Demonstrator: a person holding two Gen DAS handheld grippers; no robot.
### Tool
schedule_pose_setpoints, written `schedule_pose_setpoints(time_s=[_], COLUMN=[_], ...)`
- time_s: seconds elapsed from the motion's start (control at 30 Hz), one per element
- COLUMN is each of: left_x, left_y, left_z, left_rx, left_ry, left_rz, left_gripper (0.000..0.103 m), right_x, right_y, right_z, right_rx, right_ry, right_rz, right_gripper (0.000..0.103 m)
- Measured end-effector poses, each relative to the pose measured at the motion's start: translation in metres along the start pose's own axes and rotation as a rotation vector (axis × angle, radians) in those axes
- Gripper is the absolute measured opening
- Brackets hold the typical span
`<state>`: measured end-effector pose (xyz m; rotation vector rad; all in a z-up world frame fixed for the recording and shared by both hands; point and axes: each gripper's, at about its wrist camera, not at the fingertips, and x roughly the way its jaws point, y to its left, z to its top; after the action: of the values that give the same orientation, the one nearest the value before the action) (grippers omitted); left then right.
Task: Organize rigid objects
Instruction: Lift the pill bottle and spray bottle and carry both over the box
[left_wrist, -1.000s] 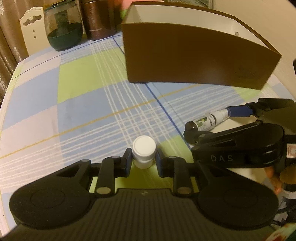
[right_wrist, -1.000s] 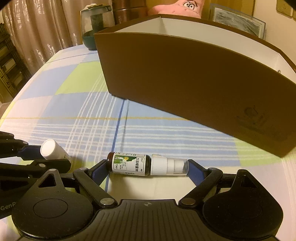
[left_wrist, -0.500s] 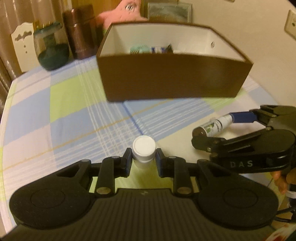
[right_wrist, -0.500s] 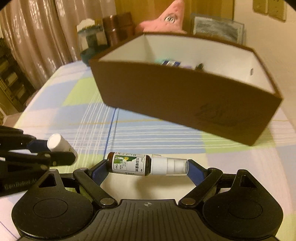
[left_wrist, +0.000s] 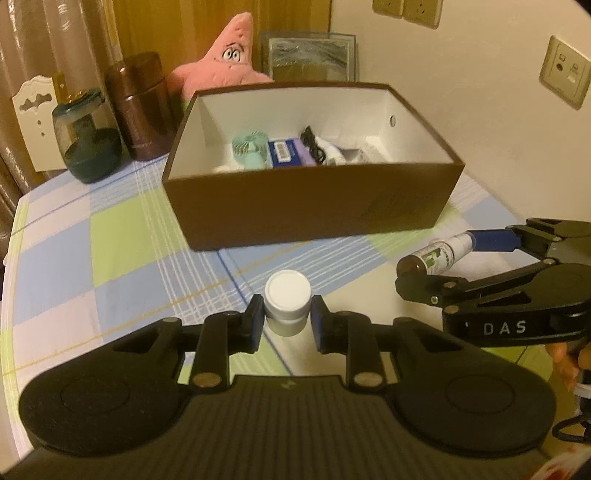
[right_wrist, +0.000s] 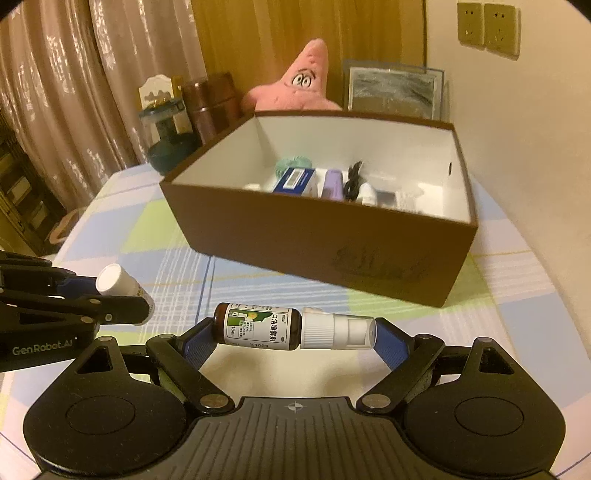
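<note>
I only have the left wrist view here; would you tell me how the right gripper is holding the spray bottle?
Observer: Lengthwise. The spray bottle spans the right gripper, with its brown base on one finger and its white cap on the other.
Operator: Thank you. What does its label look like from your side?
Observer: It is green and white with printed text, and it faces the right wrist camera.
Operator: And what lies beside the blue pack in the box?
Observer: In the box, a purple item lies between the blue pack and the black cable.
</note>
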<state>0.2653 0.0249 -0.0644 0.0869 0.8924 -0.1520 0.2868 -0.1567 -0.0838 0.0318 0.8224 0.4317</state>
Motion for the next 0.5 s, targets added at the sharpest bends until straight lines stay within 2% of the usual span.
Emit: schedule_pose_setpoints(time_s=[0.2, 0.5], left_x=[-0.002, 0.016], left_y=[-0.006, -0.021], left_z=[0.022, 0.065], left_rx=[0.021, 0.034], left_ry=[-0.038, -0.073], left_rz=[-0.009, -0.024], left_gripper=[0.024, 0.024], right_x=[-0.012, -0.010], right_y=[-0.013, -0.045], right_z=[0.018, 0.055], right_rx=[-0.012, 0.004], right_ry=[-0.044, -0.093], right_rz=[-0.009, -0.020], right_gripper=[0.089, 0.089])
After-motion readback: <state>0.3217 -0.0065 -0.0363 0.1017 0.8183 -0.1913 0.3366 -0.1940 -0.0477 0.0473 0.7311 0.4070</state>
